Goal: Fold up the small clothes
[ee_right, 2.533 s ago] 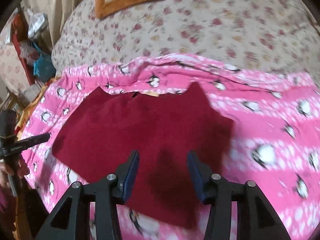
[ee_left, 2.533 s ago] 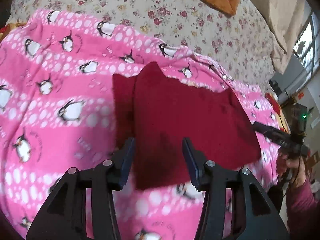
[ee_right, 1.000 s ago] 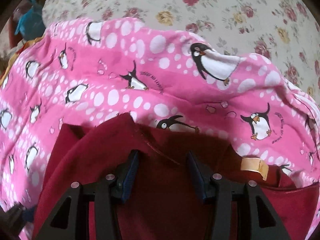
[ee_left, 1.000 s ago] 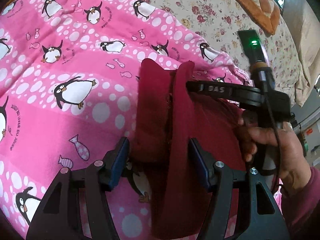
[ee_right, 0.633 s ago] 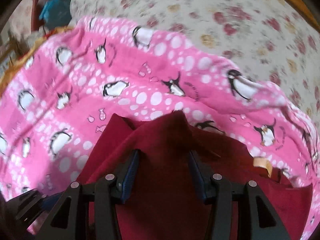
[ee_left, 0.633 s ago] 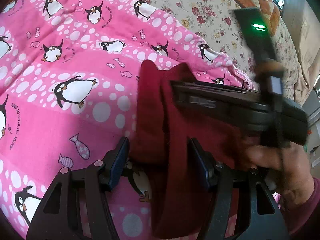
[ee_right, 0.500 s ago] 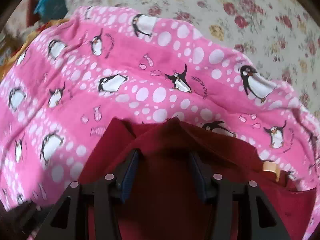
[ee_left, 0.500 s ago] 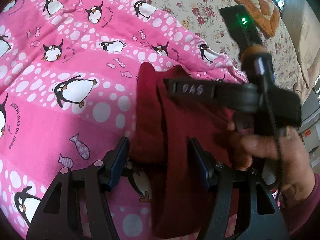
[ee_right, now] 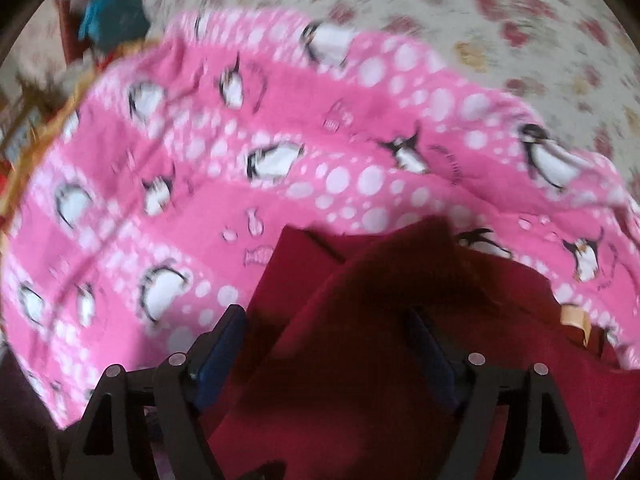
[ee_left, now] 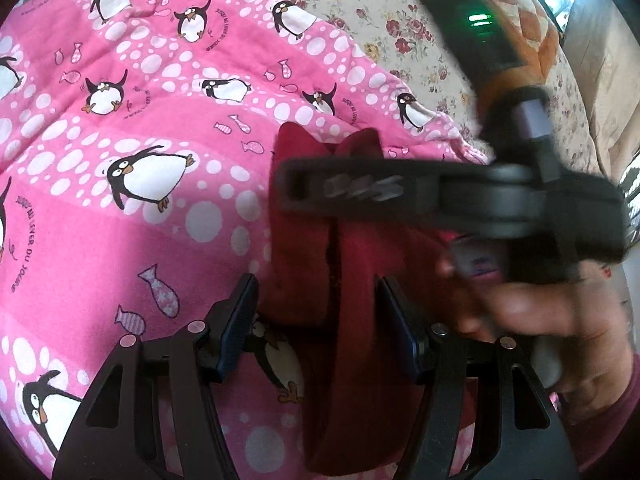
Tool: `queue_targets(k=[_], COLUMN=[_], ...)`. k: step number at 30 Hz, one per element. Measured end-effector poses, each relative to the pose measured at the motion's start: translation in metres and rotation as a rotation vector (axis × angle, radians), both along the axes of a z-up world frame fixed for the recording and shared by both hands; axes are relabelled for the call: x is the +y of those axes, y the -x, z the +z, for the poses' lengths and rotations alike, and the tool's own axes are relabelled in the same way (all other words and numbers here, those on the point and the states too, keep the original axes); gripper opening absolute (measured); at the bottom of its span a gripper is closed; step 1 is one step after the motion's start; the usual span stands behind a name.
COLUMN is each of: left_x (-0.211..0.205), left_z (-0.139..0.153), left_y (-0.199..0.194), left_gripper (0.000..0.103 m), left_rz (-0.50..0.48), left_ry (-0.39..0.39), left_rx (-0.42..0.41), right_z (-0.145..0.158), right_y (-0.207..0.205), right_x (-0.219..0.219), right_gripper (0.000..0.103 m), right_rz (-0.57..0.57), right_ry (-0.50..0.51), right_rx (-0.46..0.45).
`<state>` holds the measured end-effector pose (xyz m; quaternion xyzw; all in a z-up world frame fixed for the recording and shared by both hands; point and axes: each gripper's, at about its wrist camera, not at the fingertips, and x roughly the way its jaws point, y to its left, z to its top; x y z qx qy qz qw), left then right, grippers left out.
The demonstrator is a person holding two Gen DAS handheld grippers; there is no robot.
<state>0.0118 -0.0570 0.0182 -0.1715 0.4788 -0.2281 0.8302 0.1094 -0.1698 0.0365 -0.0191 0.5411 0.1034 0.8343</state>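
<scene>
The left gripper (ee_left: 316,320) stood partly open astride a folded ridge of the red garment (ee_left: 352,288), its pads not pressing. The right gripper (ee_right: 326,356), jaws opening, hung over the same cloth, gripping nothing. The garment lay on the pink penguin blanket (ee_left: 120,220), the floral bedspread (ee_left: 392,32) beyond.

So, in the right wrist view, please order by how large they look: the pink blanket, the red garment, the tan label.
1. pink blanket
2. red garment, though it lies nearer the camera, so this is unsure
3. tan label, clearly smallest
</scene>
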Motion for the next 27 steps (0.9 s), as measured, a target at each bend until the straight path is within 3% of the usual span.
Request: queue_targets(k=[2, 4, 6, 8, 11, 12, 14, 15, 27], left_x=[0.001, 0.0, -0.002, -0.004, -0.001, 0.002, 0.006, 0.007, -0.005], left_z=[0.0, 0.001, 0.003, 0.004, 0.006, 0.007, 0.008, 0.009, 0.015], left_y=[-0.001, -0.001, -0.001, 0.0, 0.001, 0.0, -0.001, -0.002, 0.002], left_gripper=[0.064, 0.074, 0.076, 0.076, 0.073, 0.068, 0.05, 0.047, 0.042], left_rz=[0.002, -0.008, -0.014, -0.029, -0.038, -0.03, -0.018, -0.016, -0.076], left_ry=[0.012, 0.043, 0.054, 0.065, 0.136, 0.157, 0.18, 0.184, 0.127], left_rx=[0.004, 0.005, -0.003, -0.005, -0.016, -0.019, -0.022, -0.023, -0.078], right_z=[-0.005, -0.006, -0.003, 0.007, 0.025, 0.028, 0.034, 0.037, 0.044], right_y=[-0.001, -0.001, 0.002, 0.008, 0.02, 0.022, 0.024, 0.027, 0.031], right_x=[0.002, 0.0, -0.002, -0.008, -0.017, -0.019, -0.023, -0.024, -0.047], right_gripper=[0.082, 0.078, 0.061, 0.036, 0.027, 0.027, 0.025, 0.025, 0.024], right_rz=[-0.006, -0.027, -0.023, 0.009, 0.02, 0.019, 0.011, 0.007, -0.049], right_ry=[0.032, 0.022, 0.024, -0.017, -0.039, -0.046, -0.066, -0.072, -0.133], right_rx=[-0.022, -0.052, -0.066, -0.076, -0.094, -0.097, -0.099, -0.101, -0.07])
